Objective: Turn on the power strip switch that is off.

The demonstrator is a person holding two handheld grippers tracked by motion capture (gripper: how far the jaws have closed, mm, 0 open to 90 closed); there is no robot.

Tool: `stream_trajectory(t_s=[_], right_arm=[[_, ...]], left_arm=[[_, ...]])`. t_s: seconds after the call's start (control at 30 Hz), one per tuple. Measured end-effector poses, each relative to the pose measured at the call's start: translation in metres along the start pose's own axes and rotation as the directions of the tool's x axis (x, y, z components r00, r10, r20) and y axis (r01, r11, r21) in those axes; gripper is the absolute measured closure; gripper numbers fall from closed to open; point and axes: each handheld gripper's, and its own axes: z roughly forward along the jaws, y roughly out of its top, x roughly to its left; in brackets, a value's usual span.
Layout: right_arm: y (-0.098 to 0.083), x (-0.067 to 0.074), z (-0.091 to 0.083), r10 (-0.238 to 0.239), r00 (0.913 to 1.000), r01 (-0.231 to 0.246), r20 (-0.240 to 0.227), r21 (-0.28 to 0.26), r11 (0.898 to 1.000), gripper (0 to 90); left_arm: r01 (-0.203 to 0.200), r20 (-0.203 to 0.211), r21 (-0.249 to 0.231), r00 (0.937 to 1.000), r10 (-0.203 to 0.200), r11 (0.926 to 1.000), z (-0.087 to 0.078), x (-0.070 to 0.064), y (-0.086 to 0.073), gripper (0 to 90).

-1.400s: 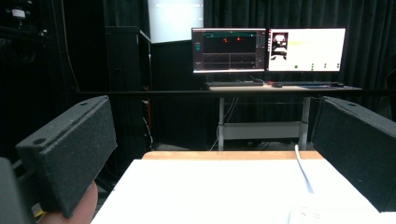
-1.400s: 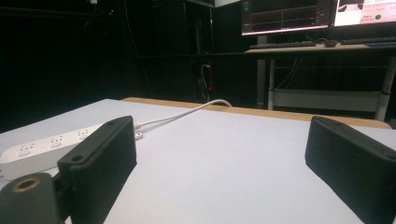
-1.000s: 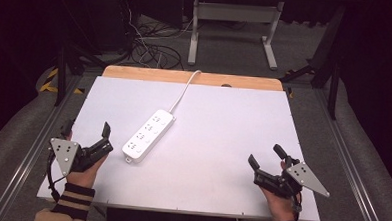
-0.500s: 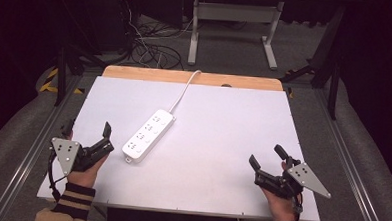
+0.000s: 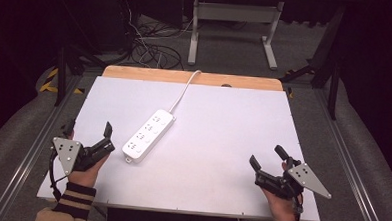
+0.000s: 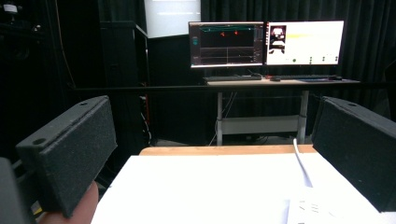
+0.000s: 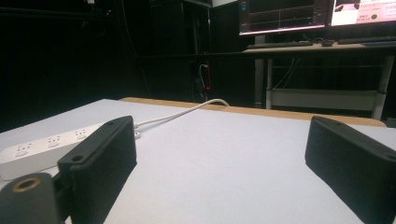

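High view: white tabletop with wood strip along far edge. White power strip lies diagonal, left of centre, cord running over far edge. Left gripper just left of strip, jaws wide, empty. Right gripper well right of strip, jaws wide, empty. Grey floor, cable tangle, desk frame beyond strip.

Left gripper view: two lit monitors on desk, black curtain behind; strip's corner at lower right.

Right gripper view: strip at left, beside jaw; cord curving off toward dark room.
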Motion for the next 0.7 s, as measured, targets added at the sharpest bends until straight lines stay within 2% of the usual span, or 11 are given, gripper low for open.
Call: stream_trajectory(t_s=[0.7], right_arm=[[0.0031,0.0067,-0.0031,-0.01,0.9999,0.01,-0.001,-0.01,1.0,9.2]], left_arm=[[0.003,-0.001,0.005,1.0,-0.003,1.0,-0.0031,0.0009,0.0007,0.4]])
